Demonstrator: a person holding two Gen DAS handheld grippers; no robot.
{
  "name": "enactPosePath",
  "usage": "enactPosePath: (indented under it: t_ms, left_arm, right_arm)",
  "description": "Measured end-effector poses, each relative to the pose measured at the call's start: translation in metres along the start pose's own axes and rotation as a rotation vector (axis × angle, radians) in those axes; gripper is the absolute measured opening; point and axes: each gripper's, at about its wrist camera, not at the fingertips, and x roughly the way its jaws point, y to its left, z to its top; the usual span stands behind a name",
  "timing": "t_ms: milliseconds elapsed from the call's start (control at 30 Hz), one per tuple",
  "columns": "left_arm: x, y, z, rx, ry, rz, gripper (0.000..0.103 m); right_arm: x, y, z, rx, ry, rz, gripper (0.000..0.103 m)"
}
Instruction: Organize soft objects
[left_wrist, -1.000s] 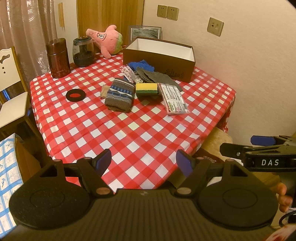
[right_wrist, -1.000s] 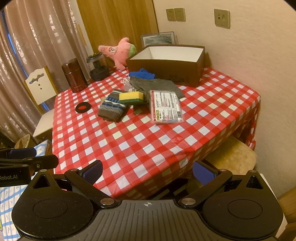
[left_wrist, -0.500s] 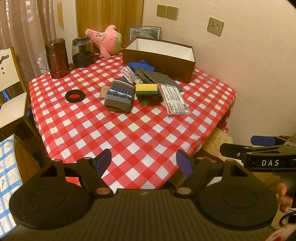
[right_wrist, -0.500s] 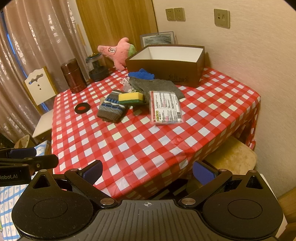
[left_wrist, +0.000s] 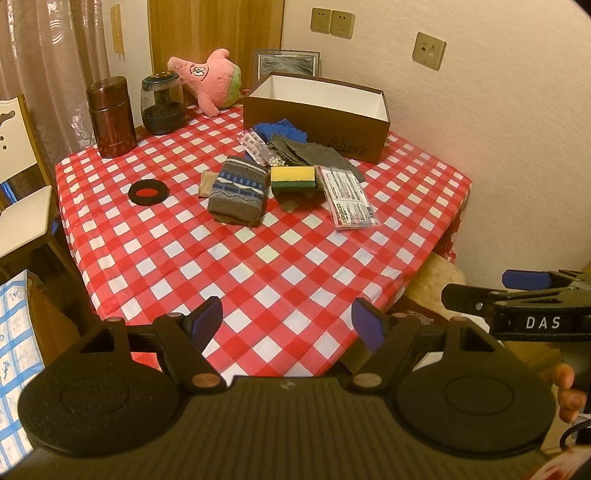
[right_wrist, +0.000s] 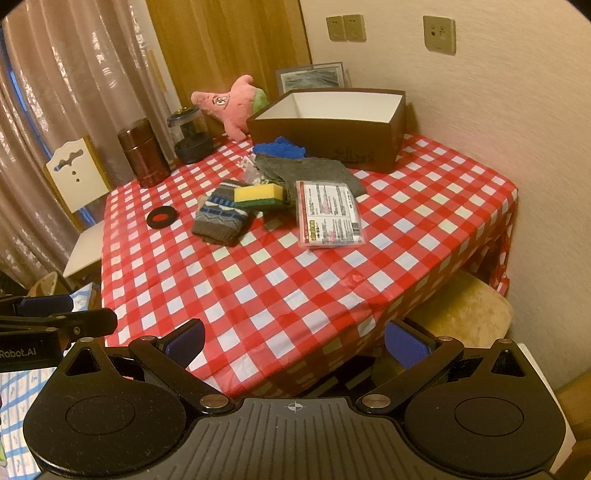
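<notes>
**Q:** What do you have in each hand?

**A:** Nothing. Your left gripper (left_wrist: 286, 319) hangs at the near table edge, jaws spread wide and empty. Your right gripper (right_wrist: 295, 341) is the same: wide open, holding nothing, at the near edge beside a cushioned stool (right_wrist: 469, 314).

**Q:** Where are the soft things?

**A:** All sit far across the checked table (left_wrist: 258, 266), well apart from both grippers. A folded knit (left_wrist: 238, 190) lies left of a yellow-and-green sponge (left_wrist: 293, 179). Behind the sponge is a grey cloth (left_wrist: 314, 157), and behind that a blue cloth (left_wrist: 280, 129). A flat printed packet (left_wrist: 349, 201) lies right of the sponge, overlapping the grey cloth's edge. A small patterned pouch (left_wrist: 255, 146) lies near the grey cloth's left edge. A pink plush (left_wrist: 210, 81) lies at the far corner, beside a glass jar (left_wrist: 162, 99) and a brown canister (left_wrist: 110, 116).

**Q:** And the box?

**A:** The open brown box (left_wrist: 317, 118) stands against the wall just behind the pile. What shows of its white inside is bare.

**Q:** What has changed in the last second?

**A:** Very little. Both views drift only slightly; the jaws keep the same spread and no object has moved. My judgement is that the sorting has not started, and you must reach well forward before anything can be gripped. The knit or the sponge look the nearest picks.
</notes>
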Motion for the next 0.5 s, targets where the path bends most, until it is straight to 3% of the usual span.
enactPosePath:
  t_ms: [200, 500]
  left_arm:
    - [0.007, 0.005, 0.005, 0.01, 0.002, 0.013, 0.075]
    - [0.026, 0.04, 0.006, 0.04, 0.012, 0.008, 0.075]
  right_arm:
    - [0.005, 0.003, 0.002, 0.025, -0.021, -0.001, 0.103]
    - [0.024, 0.006, 0.002, 0.08, -0.058, -0.002, 0.103]
